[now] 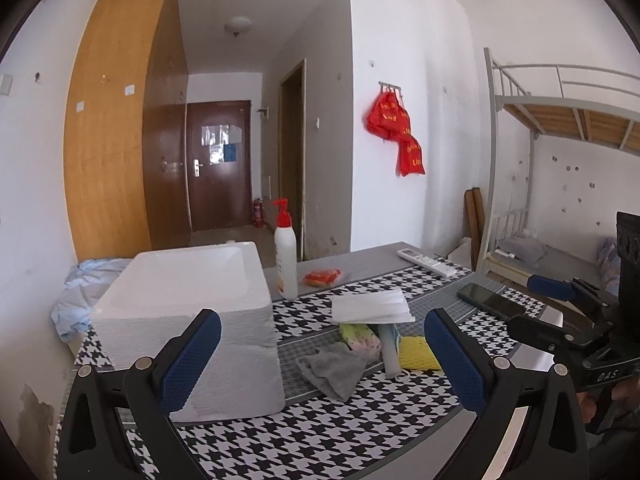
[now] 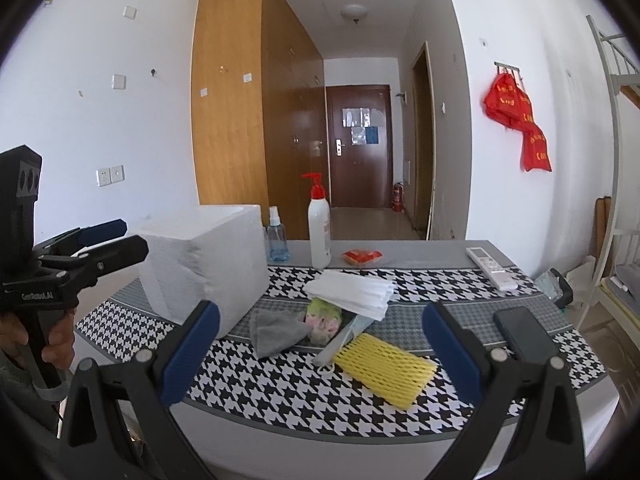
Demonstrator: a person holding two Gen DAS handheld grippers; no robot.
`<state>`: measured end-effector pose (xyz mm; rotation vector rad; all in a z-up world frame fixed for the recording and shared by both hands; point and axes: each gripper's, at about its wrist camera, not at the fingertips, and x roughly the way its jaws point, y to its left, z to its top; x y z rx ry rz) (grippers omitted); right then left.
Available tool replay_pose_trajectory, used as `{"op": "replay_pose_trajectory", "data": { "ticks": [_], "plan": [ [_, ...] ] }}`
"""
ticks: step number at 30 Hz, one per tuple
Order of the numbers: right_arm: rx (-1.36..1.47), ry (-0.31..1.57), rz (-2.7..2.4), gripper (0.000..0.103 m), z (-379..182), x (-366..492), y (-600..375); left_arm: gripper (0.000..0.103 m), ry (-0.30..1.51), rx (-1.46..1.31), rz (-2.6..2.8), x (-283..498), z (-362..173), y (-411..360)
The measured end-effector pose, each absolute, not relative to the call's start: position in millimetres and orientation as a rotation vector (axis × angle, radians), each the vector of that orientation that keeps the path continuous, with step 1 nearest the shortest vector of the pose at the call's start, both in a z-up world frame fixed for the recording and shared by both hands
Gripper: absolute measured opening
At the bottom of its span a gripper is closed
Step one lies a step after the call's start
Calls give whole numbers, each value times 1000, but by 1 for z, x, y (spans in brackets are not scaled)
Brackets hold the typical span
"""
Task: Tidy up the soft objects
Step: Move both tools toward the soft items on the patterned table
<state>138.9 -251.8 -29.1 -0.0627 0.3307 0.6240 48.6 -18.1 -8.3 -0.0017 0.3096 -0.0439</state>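
Observation:
A pile of soft things lies mid-table on the houndstooth mat: a grey cloth (image 1: 334, 368) (image 2: 276, 330), a green and pink cloth (image 1: 358, 336) (image 2: 325, 316), a yellow foam net (image 1: 418, 354) (image 2: 384, 368), a folded face mask (image 1: 390, 350) (image 2: 342, 340) and a stack of white masks (image 1: 370, 306) (image 2: 354, 290). A white foam box (image 1: 188, 312) (image 2: 208, 264) stands to their left. My left gripper (image 1: 322, 360) is open, held above the near table edge before the pile. My right gripper (image 2: 320, 354) is open too, facing the pile from the front.
A white pump bottle (image 1: 286, 256) (image 2: 319, 226), a blue spray bottle (image 2: 278, 238) and an orange packet (image 1: 322, 277) (image 2: 361, 257) stand at the back. A remote (image 1: 426, 263) (image 2: 491, 267) and a dark phone (image 1: 491, 300) (image 2: 524, 334) lie right. Blue fabric (image 1: 82, 292) lies left of the box.

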Motion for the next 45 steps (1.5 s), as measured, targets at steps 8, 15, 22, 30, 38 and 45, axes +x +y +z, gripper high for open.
{"op": "replay_pose_trajectory", "data": {
  "ticks": [8,15,22,30,38,45],
  "plan": [
    [-60,381,598,102,-37,157,-258,102,354,2,-62,66,-14,-27],
    [-62,423,581,102,-45,173,-261,102,389,2,-71,83,-20,-33],
    [-57,455,574,102,-52,189,-267,102,419,-3,-77,99,-24,-38],
    [-56,488,567,102,-60,206,-271,102,451,12,-87,120,-28,-53],
    [-52,521,574,102,-70,224,-274,102,497,16,-80,143,-37,-60],
    [-56,553,578,102,-77,237,-276,102,529,28,-75,164,-43,-65]
  ]
}}
